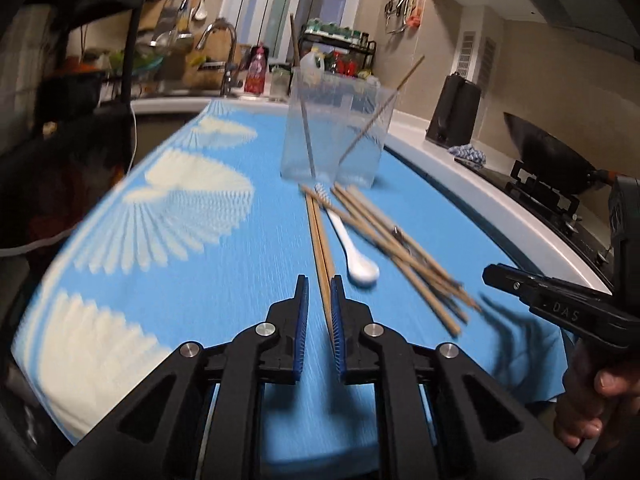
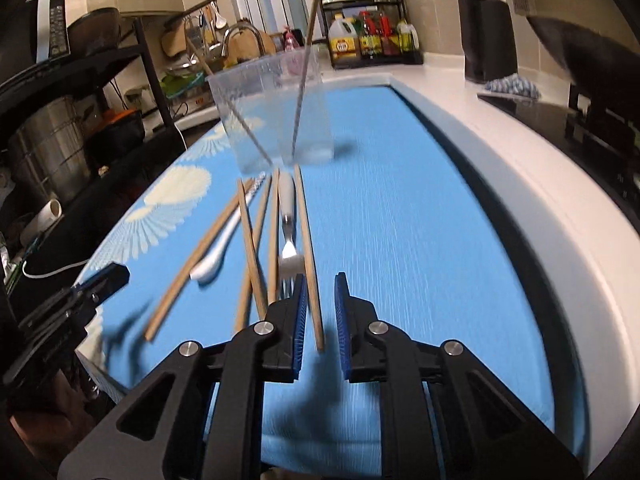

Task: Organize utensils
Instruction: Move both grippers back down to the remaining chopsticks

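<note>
A clear plastic container [image 1: 332, 136] [image 2: 272, 120] stands on the blue cloth [image 1: 200, 280] with two chopsticks leaning inside. In front of it lie several loose chopsticks [image 1: 404, 256], a white spoon [image 1: 356, 258] [image 2: 216, 256] and a fork [image 2: 289, 240]. My left gripper [image 1: 320, 282] hangs low over a pair of chopsticks [image 1: 318, 232]; they run between its narrow jaws, with a gap on the left side. My right gripper [image 2: 322, 278] straddles a single chopstick [image 2: 306, 232], with daylight beside it. Both are open. The image is motion-blurred.
A white counter edge [image 2: 520, 184] runs along the right, with a stove and wok [image 1: 552, 152] and a black appliance [image 1: 456, 112]. A sink faucet [image 1: 224, 52] and a condiment rack [image 2: 372, 36] stand behind. A black shelf [image 2: 80, 80] is on the left.
</note>
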`<state>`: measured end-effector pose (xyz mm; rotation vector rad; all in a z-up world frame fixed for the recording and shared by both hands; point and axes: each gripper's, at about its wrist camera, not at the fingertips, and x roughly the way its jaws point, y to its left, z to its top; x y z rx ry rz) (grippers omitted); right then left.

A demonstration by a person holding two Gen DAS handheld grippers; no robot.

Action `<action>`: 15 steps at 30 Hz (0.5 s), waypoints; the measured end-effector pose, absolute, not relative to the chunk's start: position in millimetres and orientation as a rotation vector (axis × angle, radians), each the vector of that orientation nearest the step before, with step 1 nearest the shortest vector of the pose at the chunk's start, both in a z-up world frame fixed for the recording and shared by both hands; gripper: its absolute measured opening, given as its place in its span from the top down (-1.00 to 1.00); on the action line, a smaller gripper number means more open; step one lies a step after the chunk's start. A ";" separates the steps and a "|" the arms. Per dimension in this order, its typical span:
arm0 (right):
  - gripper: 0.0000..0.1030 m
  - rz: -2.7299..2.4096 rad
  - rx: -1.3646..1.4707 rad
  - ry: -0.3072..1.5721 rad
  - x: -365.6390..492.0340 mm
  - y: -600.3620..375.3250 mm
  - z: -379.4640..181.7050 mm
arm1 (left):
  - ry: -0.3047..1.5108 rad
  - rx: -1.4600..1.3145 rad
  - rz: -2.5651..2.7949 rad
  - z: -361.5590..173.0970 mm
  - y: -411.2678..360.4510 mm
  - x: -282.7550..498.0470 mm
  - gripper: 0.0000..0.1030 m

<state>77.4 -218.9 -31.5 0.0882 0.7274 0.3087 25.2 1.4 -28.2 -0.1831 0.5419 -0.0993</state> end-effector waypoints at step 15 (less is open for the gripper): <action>0.66 0.318 0.025 0.742 79.1 -205.3 -47.5 | 0.545 -0.121 -0.078 -47.5 -12.5 26.9 0.83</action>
